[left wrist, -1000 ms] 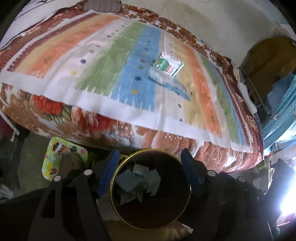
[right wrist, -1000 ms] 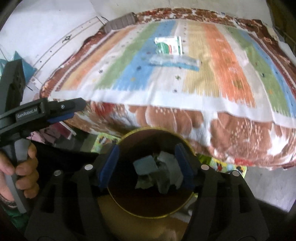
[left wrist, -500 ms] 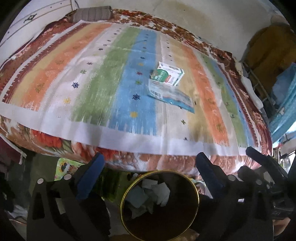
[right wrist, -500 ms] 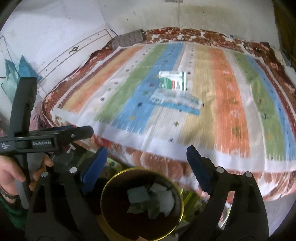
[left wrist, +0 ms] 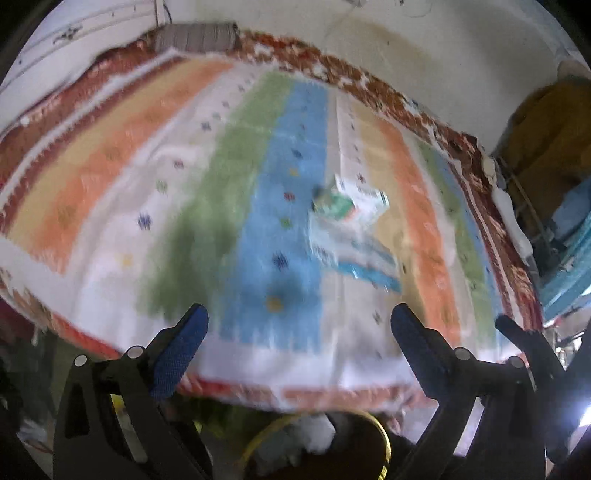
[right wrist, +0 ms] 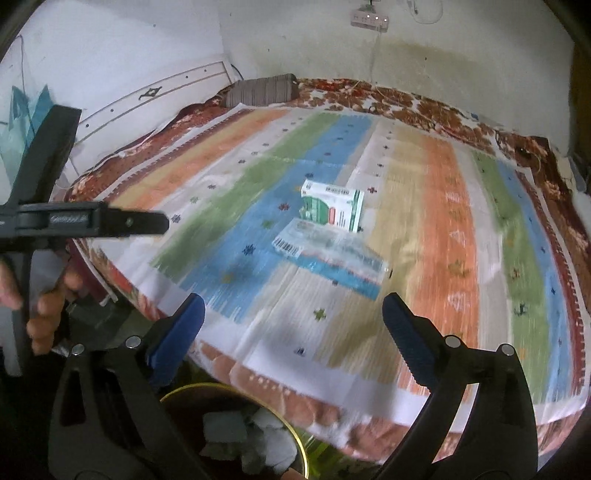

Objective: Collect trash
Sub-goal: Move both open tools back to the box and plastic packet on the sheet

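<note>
Two pieces of trash lie near the middle of the striped bedspread point(right wrist: 424, 229): one green-and-white carton point(right wrist: 332, 208) and, touching its near edge, one flat clear wrapper with blue print point(right wrist: 332, 264). At the bottom of the frame, below the bed's edge, one round gold-rimmed bin point(right wrist: 177, 393) holds several crumpled pale scraps point(right wrist: 255, 439) (too blurred to count). Both tools stand released, with nothing between the blue pads: the right gripper point(right wrist: 293, 328), whose jaws have just been opening, and the left gripper point(left wrist: 299, 332), already at full spread. From the right wrist view the left gripper point(right wrist: 110, 221) juts in at centre left, gripped by a hand point(right wrist: 44, 299). One striped bolster point(right wrist: 262, 90) sits at the bed's far edge, upper centre. A stained pale wall point(right wrist: 461, 48) rises behind, with one socket strip point(right wrist: 369, 18) at top centre.
</note>
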The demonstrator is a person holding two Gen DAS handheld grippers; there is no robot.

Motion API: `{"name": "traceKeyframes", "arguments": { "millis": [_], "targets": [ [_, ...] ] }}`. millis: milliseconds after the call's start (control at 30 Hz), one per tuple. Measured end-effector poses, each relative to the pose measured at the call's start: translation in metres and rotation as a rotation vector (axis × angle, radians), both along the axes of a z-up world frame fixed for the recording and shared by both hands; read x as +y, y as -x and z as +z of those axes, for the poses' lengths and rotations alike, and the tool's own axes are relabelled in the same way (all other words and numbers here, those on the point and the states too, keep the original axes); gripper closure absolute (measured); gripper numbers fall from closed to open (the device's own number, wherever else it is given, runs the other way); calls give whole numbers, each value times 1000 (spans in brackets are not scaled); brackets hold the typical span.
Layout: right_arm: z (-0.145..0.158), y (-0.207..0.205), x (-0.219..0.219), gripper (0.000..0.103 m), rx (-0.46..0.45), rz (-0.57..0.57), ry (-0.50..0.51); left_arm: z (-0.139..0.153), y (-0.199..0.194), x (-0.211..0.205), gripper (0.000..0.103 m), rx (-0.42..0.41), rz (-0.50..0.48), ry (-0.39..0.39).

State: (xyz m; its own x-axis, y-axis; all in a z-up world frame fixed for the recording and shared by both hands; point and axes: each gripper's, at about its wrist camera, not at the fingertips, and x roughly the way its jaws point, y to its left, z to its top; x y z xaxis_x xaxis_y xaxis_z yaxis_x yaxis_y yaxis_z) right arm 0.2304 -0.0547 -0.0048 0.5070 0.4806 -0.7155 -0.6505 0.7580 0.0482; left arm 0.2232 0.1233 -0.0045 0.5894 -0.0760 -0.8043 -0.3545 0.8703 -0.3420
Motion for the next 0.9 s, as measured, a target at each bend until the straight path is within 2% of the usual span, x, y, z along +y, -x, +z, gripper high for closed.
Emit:
{"name": "traceKeyframes", "arguments": {
  "millis": [67,133,200,433,500,633,733,800,900],
  "targets": [
    [-4,-5,4,10,2,26,8,-6,-9,13,6,-5,21,52],
    [-8,-9,10,9,-14,50,34,-16,-19,25,6,-8,28,153],
    [-12,-15,16,9,-25,73,62,-27,-29,32,6,-1,17,210],
    [-16,-39,35,9,-10,138,112,-47,-51,38,6,42,-40,168],
    [-17,-44,43,9,-22,173,141,-55,-54,46,7,47,-39,192],
    [-13,-60,56,9,-39,227,185,-75,-64,58,10,57,-53,300],
    [-12,-75,64,9,-43,261,211,-82,-76,53,10,73,-100,298],
    [-15,-87,70,9,-45,278,243,-87,-82,49,14,87,-123,298],
    [-24,-104,79,9,-48,310,295,-95,-91,51,19,89,-124,336]
  ]
}}
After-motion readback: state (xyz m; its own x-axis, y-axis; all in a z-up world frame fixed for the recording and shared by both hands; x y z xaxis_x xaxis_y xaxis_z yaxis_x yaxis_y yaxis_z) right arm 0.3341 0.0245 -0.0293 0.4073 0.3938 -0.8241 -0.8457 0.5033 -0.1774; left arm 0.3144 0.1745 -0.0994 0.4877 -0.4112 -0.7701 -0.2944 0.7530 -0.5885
